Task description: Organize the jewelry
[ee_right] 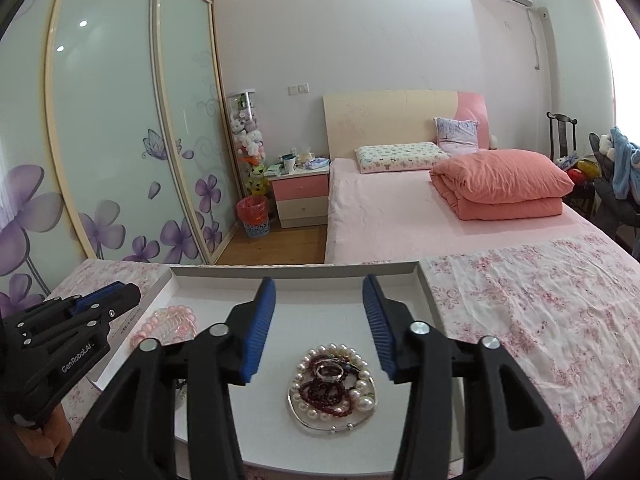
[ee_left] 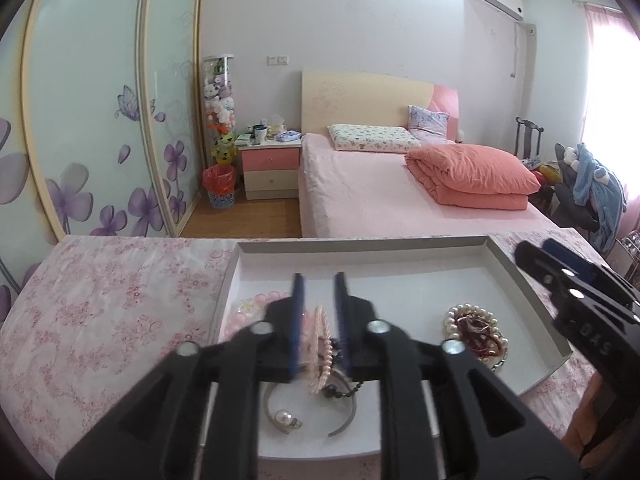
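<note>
A shallow white tray [ee_left: 360, 245] [ee_right: 296, 270] sits on a pink floral cloth. My left gripper [ee_left: 319, 280] hangs over its left part, jaws a little apart. A blurred pink and pearl piece [ee_left: 322, 346] hangs loose between the pads with a gap on its left side. Below it lie a silver bangle [ee_left: 340, 426] with a pearl [ee_left: 284, 418], a black bead chain [ee_left: 352, 389] and pink beads [ee_left: 256, 300] [ee_right: 168, 324]. My right gripper [ee_right: 319, 282] [ee_left: 540, 254] stands open above a pile of pearls and dark red beads [ee_right: 334, 384] [ee_left: 474, 330], nothing between its pads.
The floral cloth [ee_right: 540, 320] covers the table around the tray. Beyond it stand a pink bed [ee_left: 400, 200], a wardrobe with flower-printed sliding doors [ee_left: 100, 120], a nightstand [ee_left: 270, 164] and a chair heaped with clothes [ee_left: 592, 184]. A person's hand [ee_right: 44, 436] shows behind the left gripper.
</note>
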Demonstrator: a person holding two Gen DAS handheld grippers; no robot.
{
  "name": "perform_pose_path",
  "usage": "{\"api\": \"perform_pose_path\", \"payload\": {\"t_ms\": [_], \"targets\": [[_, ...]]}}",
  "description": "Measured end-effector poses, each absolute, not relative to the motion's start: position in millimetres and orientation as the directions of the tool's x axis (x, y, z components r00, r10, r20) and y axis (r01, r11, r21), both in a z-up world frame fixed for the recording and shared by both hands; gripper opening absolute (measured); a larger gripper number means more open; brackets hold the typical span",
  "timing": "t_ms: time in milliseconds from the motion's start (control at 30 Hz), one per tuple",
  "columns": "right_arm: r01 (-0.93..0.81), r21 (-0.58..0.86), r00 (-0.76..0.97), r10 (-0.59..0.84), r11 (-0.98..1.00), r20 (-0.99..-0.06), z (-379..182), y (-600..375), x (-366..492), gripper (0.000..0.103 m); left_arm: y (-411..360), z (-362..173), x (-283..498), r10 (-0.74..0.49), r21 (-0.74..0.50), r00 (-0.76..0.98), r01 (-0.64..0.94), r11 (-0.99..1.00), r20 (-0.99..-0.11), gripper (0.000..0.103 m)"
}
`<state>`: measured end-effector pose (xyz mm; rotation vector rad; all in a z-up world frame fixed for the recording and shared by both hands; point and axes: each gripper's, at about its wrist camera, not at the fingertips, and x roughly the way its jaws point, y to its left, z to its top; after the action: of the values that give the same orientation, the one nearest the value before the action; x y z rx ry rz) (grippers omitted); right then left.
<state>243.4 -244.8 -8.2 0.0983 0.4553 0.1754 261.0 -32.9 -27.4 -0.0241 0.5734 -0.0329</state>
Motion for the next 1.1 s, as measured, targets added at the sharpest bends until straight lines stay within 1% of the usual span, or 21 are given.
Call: {"api": "perform_pose_path", "payload": {"t_ms": [100,200,333,400,467,500,600,667,700,733,767,800,833,867,900,933,1100], "targets": [[-0.139,0.131,0.882,0.183,0.982,-0.435,-9,-248,241,0.047,-27,-28,261,-0.034,-0.044,0.837,0.012,0.999,-0.547,0.024],[-0.129,0.133,0.881,0.175,0.983,-0.440,-9,-251,237,0.047,-19,-26,255,-0.028,-0.053,0.836,-0.002,0.999,-0.548,0.030],[-0.119,0.137,0.883,0.168,0.983,-0.437,-4,-257,226,0.054,-3,-20,244,-0.010,-0.069,0.841,-0.032,0.997,-0.540,0.039],[-0.119,0.143,0.884,0.171,0.982,-0.436,-2,-259,220,0.055,4,-17,236,-0.003,-0.072,0.843,-0.043,0.996,-0.538,0.041],[-0.119,0.151,0.882,0.174,0.981,-0.439,1,-261,212,0.057,10,-15,225,0.003,-0.077,0.846,-0.052,0.996,-0.533,0.048],[-0.120,0.154,0.881,0.177,0.981,-0.440,2,-262,208,0.059,13,-13,218,0.003,-0.081,0.849,-0.053,0.995,-0.529,0.050],[-0.124,0.150,0.879,0.179,0.981,-0.442,5,-263,192,0.067,20,-10,200,0.001,-0.084,0.855,-0.053,0.995,-0.519,0.059],[-0.131,0.150,0.875,0.185,0.980,-0.448,5,-263,179,0.074,24,-9,184,0.000,-0.086,0.861,-0.051,0.995,-0.509,0.069],[-0.134,0.151,0.874,0.189,0.979,-0.449,5,-263,175,0.079,25,-8,178,0.001,-0.085,0.862,-0.051,0.995,-0.506,0.071],[-0.139,0.151,0.873,0.193,0.979,-0.448,5,-262,168,0.084,26,-7,171,0.000,-0.082,0.865,-0.048,0.995,-0.502,0.076],[-0.141,0.152,0.873,0.195,0.978,-0.448,5,-262,162,0.086,26,-7,165,-0.001,-0.080,0.868,-0.044,0.996,-0.497,0.080],[-0.145,0.154,0.873,0.199,0.977,-0.446,5,-262,158,0.092,26,-6,158,-0.002,-0.074,0.871,-0.040,0.996,-0.491,0.083],[-0.152,0.157,0.872,0.207,0.976,-0.442,5,-262,152,0.097,26,-5,149,-0.002,-0.065,0.875,-0.033,0.997,-0.484,0.089],[-0.157,0.155,0.873,0.211,0.975,-0.439,6,-261,146,0.099,26,-5,142,0.000,-0.055,0.879,-0.030,0.998,-0.476,0.094],[-0.158,0.150,0.875,0.209,0.976,-0.437,5,-261,141,0.101,24,-4,135,0.004,-0.042,0.884,-0.027,0.999,-0.467,0.096],[-0.157,0.140,0.878,0.203,0.978,-0.434,6,-260,135,0.101,24,-5,129,0.009,-0.030,0.888,-0.026,0.999,-0.460,0.099],[-0.172,0.116,0.876,0.206,0.978,-0.437,5,-254,114,0.101,16,-5,99,0.013,0.003,0.898,-0.014,1.000,-0.440,0.099]]}}
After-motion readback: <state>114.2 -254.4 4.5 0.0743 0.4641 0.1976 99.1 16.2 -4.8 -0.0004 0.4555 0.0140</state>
